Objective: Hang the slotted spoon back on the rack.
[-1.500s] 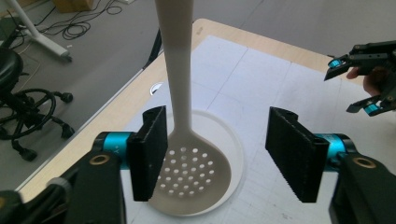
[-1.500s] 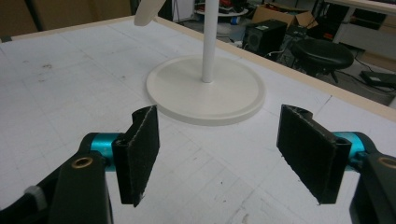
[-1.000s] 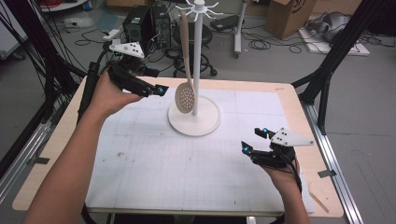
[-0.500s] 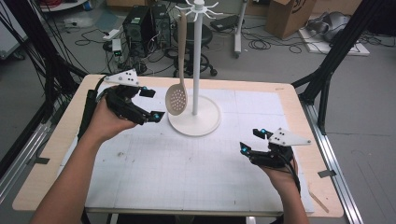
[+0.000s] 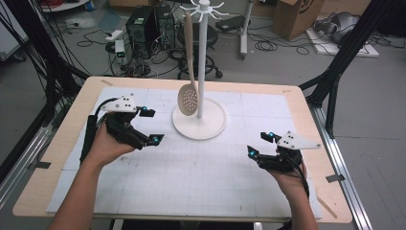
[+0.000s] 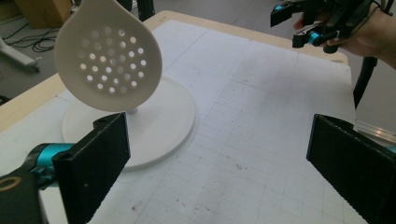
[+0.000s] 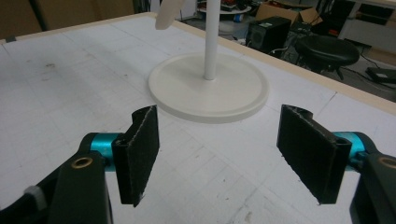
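The skimmer (image 5: 188,99) hangs from the stand (image 5: 199,120), just ahead of the left gripper (image 5: 149,125), whose jaws gape empty. The right gripper (image 5: 258,145) is likewise released, facing the stand's base over the table (image 5: 306,115).

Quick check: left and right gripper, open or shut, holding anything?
Left gripper: open, holding nothing, near the slotted spoon.
Right gripper: open, holding nothing.

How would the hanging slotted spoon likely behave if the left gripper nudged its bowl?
The slotted spoon hangs from a hook on the stand, so it would probably swing rather than resist. It looks like one rigid plastic piece, likely stiff and light. With the left gripper open and apart from it, a hard push might unhook it.
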### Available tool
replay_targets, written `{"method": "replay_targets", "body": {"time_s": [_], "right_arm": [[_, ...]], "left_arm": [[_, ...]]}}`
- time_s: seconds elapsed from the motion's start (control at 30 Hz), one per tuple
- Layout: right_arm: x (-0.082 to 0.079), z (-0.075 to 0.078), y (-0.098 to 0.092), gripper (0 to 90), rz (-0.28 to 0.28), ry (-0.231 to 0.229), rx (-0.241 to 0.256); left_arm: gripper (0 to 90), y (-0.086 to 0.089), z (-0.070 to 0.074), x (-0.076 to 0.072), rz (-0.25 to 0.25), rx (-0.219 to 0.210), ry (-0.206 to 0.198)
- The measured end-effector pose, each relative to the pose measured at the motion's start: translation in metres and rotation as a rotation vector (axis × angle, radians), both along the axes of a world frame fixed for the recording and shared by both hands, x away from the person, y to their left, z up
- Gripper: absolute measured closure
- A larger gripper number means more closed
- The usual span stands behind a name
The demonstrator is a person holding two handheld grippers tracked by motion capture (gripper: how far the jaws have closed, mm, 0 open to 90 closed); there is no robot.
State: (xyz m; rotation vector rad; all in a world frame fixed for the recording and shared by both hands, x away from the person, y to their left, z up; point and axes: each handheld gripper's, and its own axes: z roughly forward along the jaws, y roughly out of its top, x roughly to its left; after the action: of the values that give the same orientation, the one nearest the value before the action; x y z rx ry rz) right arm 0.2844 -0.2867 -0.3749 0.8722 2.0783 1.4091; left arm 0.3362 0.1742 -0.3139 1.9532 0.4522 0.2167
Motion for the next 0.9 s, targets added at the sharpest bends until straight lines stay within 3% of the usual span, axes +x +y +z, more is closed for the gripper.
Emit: {"method": "replay_targets", "body": {"time_s": [0.2, 0.27, 0.37, 0.47, 0.9], "right_arm": [[0.000, -0.003, -0.001, 29.3, 0.002, 0.011, -0.005], [0.001, -0.004, -0.002, 29.0, 0.001, 0.015, -0.007], [0.002, -0.004, -0.002, 28.3, 0.004, 0.020, -0.002], [0.001, -0.003, -0.002, 27.9, 0.009, 0.025, 0.007], [0.001, -0.005, 0.001, 27.7, 0.013, 0.036, 0.001]], "left_arm": [[5.9, 0.003, -0.019, -0.009, -0.003, -0.015, 0.002], [5.8, 0.003, -0.022, -0.008, 0.002, 0.008, 0.010], [4.6, 0.005, -0.026, -0.010, 0.002, -0.016, 0.014], [2.3, 0.007, -0.032, -0.012, 0.003, -0.014, 0.019], [1.8, 0.014, -0.037, -0.013, 0.028, -0.021, 0.029]]}}
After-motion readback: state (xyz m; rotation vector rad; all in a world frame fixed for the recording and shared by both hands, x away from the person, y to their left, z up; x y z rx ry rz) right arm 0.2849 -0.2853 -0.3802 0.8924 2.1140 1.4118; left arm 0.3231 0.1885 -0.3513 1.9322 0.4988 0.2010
